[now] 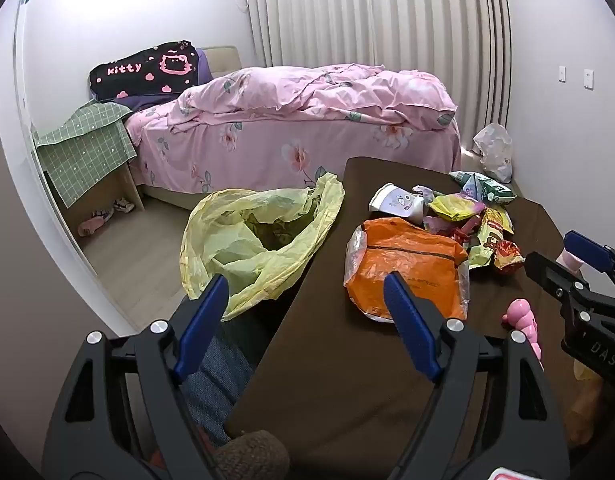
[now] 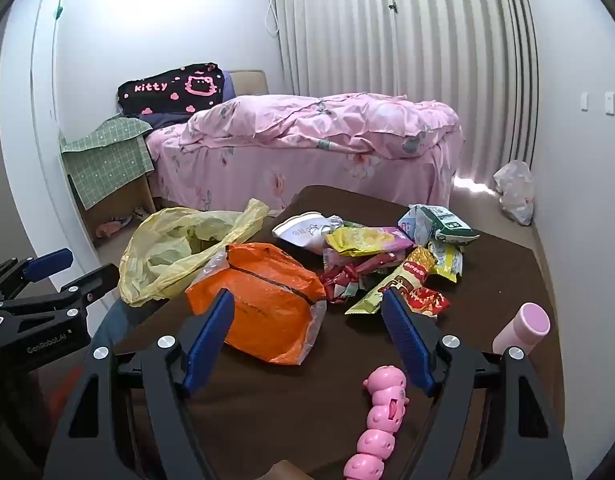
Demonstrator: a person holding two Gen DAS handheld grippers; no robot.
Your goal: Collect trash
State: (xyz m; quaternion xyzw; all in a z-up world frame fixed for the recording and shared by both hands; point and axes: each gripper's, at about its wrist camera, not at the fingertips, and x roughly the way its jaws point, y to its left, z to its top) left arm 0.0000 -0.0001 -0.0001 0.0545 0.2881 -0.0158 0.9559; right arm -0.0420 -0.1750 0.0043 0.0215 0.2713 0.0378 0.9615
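A heap of trash lies on the dark brown table [image 1: 347, 360] [image 2: 507, 272]: an orange plastic bag [image 1: 407, 268] [image 2: 263, 296], a crushed white paper cup [image 1: 399, 204] [image 2: 303, 232], and several snack wrappers [image 1: 483, 228] [image 2: 403, 268]. A yellow plastic bag [image 1: 259, 236] [image 2: 183, 248] hangs open off the table's left edge. My left gripper [image 1: 307, 292] [image 2: 67, 268] is open, hovering above the table's left edge between the yellow bag and the orange bag. My right gripper [image 2: 307, 308] [image 1: 555, 248] is open above the near end of the orange bag, nothing between its fingers.
A pink segmented toy [image 2: 381, 412] [image 1: 523, 320] and a pink bottle [image 2: 523, 328] lie on the table's near right. Beyond the table stands a bed with pink bedding [image 1: 307, 120] and a green-covered side table [image 1: 87, 148]. A white plastic bag [image 1: 495, 152] [image 2: 515, 188] sits on the floor.
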